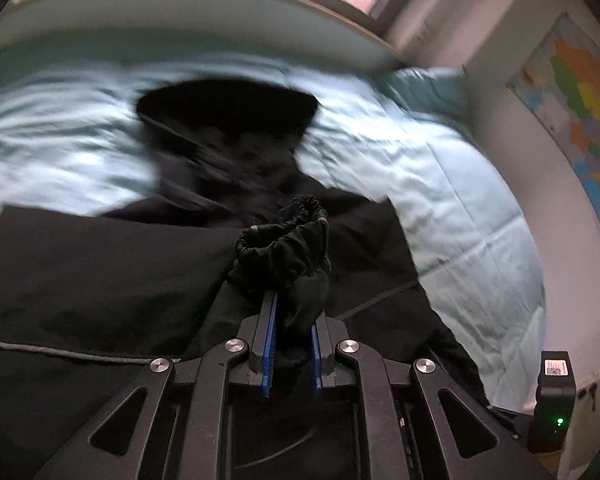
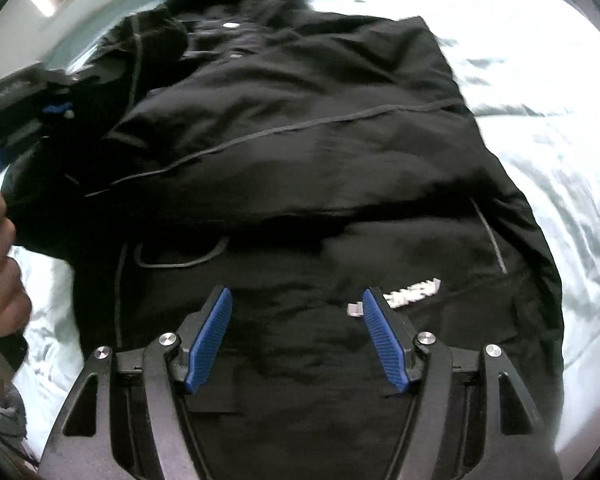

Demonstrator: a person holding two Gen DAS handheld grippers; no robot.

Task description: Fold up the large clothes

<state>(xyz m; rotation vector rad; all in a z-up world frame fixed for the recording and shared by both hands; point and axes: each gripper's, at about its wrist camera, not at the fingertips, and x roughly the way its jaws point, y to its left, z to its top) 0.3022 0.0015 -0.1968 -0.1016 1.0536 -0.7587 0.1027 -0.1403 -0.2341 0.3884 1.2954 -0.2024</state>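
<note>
Now your left gripper (image 1: 294, 320) clamps the sleeve cuff (image 1: 288, 236) of the black jacket (image 2: 300, 140) lying on the pale blue quilt (image 1: 440, 184); lay it straight across the chest. Your right gripper (image 2: 296, 336) hovers wide, empty, above the front.

Pale blue quilt (image 1: 440, 168) over the bed, coloured wall map (image 1: 584, 120) beside it
</note>
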